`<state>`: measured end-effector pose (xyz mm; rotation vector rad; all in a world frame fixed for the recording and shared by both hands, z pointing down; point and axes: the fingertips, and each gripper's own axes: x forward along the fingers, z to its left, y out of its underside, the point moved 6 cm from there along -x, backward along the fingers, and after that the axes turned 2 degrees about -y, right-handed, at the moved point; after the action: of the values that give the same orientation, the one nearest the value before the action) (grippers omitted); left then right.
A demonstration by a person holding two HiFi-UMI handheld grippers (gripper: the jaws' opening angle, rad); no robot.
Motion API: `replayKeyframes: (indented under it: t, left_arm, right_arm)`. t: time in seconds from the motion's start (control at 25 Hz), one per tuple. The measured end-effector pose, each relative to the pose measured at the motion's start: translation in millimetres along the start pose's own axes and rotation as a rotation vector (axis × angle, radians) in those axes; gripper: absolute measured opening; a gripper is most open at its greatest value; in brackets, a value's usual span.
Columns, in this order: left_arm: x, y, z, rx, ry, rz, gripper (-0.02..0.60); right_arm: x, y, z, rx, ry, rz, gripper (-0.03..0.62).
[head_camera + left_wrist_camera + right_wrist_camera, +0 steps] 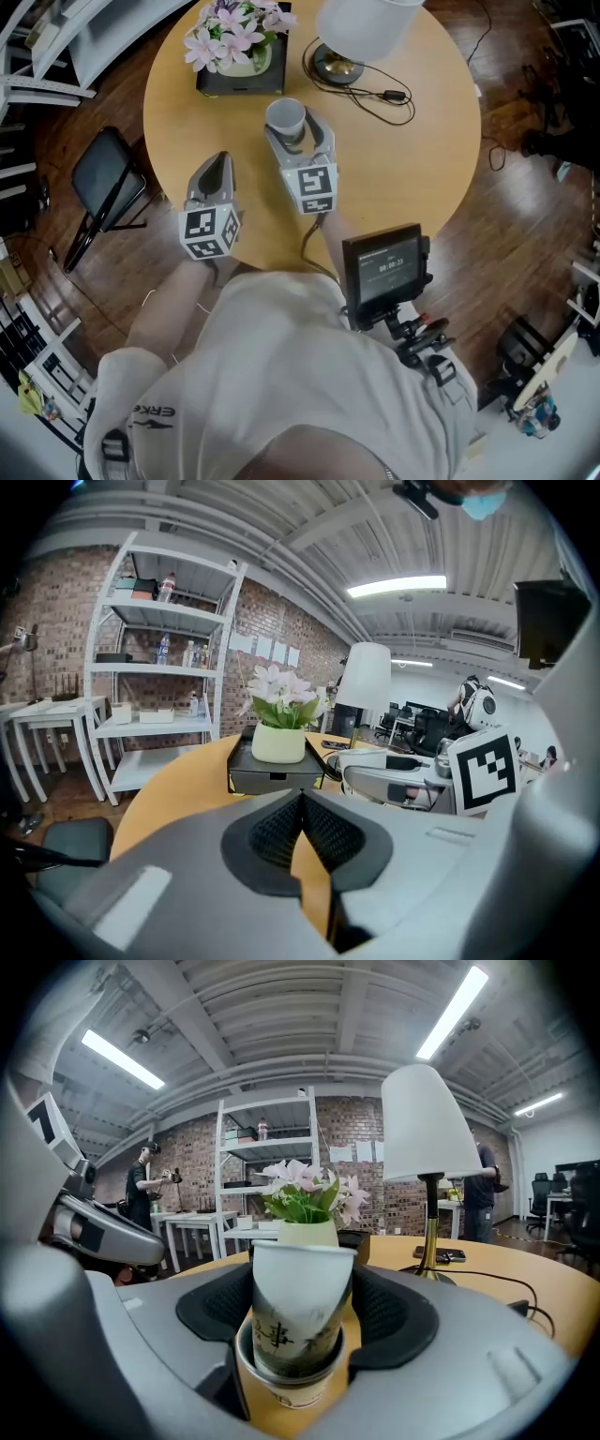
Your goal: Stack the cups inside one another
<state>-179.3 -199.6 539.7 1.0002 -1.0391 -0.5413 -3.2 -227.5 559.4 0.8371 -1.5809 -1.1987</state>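
Note:
A white paper cup with ink print (298,1307) sits tilted inside a second paper cup (292,1396) on the round wooden table (422,169). Both stand between the jaws of my right gripper (300,1288), whose pads flank the upper cup closely without squeezing it. In the head view the nested cups (285,117) show as one white rim at the tip of the right gripper (300,128). My left gripper (218,161) hovers at the table's near left edge, to the left of the cups. Its jaws (302,803) are shut with nothing between them.
A pot of pink flowers (239,56) on a dark box stands behind the cups. A white-shaded lamp (361,28) with a trailing black cable (380,94) sits at the back right. A black folding chair (108,178) is left of the table. White shelving (159,667) stands beyond.

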Motion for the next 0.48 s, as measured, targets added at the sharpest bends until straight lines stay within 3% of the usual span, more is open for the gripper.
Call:
replayKeyframes:
  t: [0.48]
  left_arm:
    - [0,8,-4,-0.003,0.011,0.012,0.002]
  right_arm:
    - [-4,27,4,0.015,-0.023,0.09,0.379]
